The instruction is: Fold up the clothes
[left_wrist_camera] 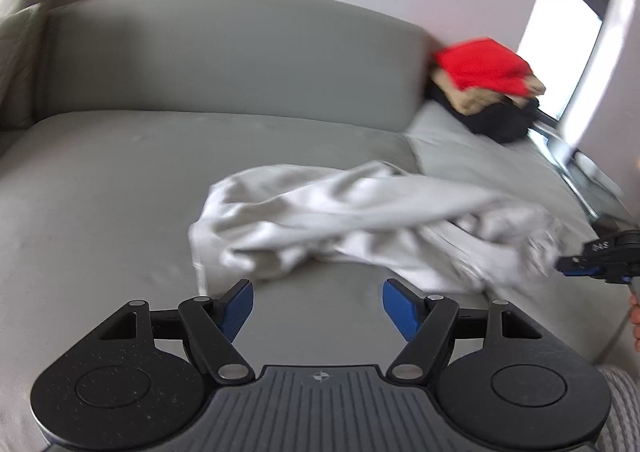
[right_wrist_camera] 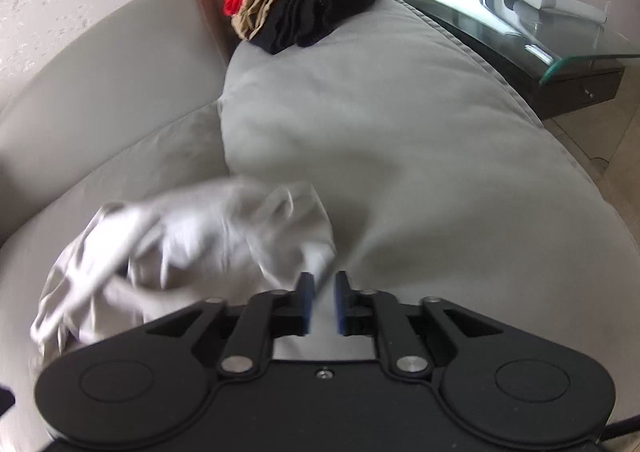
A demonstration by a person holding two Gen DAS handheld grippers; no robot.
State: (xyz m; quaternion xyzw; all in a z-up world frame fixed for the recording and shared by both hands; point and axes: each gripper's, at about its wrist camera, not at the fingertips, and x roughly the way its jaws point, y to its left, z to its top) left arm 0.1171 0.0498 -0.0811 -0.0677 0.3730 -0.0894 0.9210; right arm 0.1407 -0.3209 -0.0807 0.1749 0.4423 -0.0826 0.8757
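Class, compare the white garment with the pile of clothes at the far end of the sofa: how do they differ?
The white garment is one crumpled piece; the pile is stacked red, tan and black. The right tool pinches the white garment's edge; no tool touches the pile. Both rest on the grey sofa.

You are not getting any readable words or brand names here. The right gripper (left_wrist_camera: 576, 266), showing at the left wrist view's edge, is carrying small pale markings too blurred to read, and the left gripper (left_wrist_camera: 318, 306) is bearing only a small compass-like emblem.
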